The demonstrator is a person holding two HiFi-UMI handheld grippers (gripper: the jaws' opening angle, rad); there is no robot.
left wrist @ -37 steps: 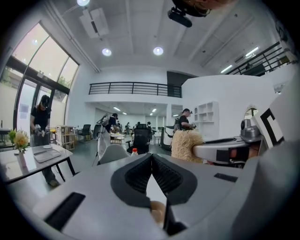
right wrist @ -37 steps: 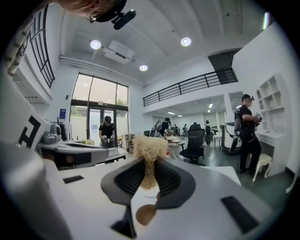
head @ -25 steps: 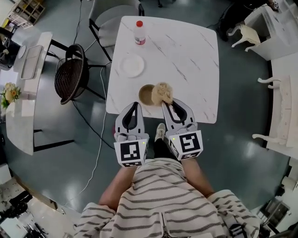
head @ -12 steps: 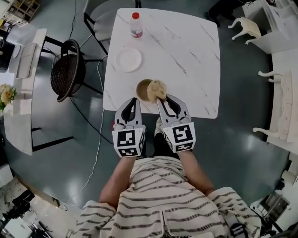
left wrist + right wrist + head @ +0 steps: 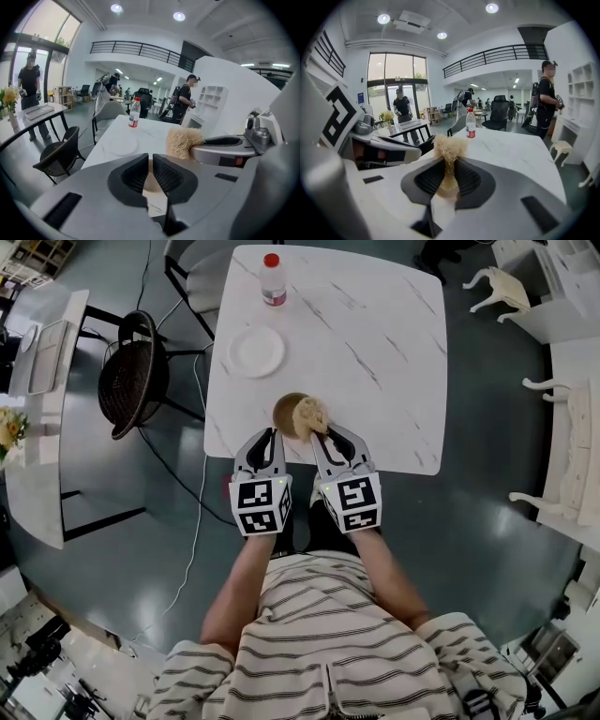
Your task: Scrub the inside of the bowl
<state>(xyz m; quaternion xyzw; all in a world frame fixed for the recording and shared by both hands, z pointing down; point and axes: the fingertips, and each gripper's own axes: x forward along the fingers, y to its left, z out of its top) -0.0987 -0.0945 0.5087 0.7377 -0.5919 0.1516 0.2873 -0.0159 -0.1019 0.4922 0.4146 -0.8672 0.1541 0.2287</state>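
Two grippers are working at the near edge of a white marble-patterned table [image 5: 375,352], both reaching toward the same spot from the person's side. Left gripper [image 5: 267,435] is sitting at the near-left rim of the bowl [image 5: 284,412]; in the left gripper view its ribbed pads [image 5: 133,174] are standing almost together, leaving only a narrow slit, and the tan wall of the bowl is filling that slit, so it appears to be pinching the rim. Right gripper [image 5: 322,434] is clamping a pale, fibrous scrubber [image 5: 311,413]; in the right gripper view the jaws are pressing in on the scrubber's lower part while its tufted top is sticking out past the fingertips. From the head view the scrubber is lying over the right half of the bowl, covering that side of the opening, though whether it is touching the inner wall cannot be told. Bowl is resting on the table close to the near edge, toward the left side. Farther along the table, a white plate [image 5: 256,351] is lying well apart from the bowl, and a clear bottle with a red cap [image 5: 272,279] is standing upright near the far edge. On the floor to the left of the table, a dark wicker chair [image 5: 131,381] is standing.
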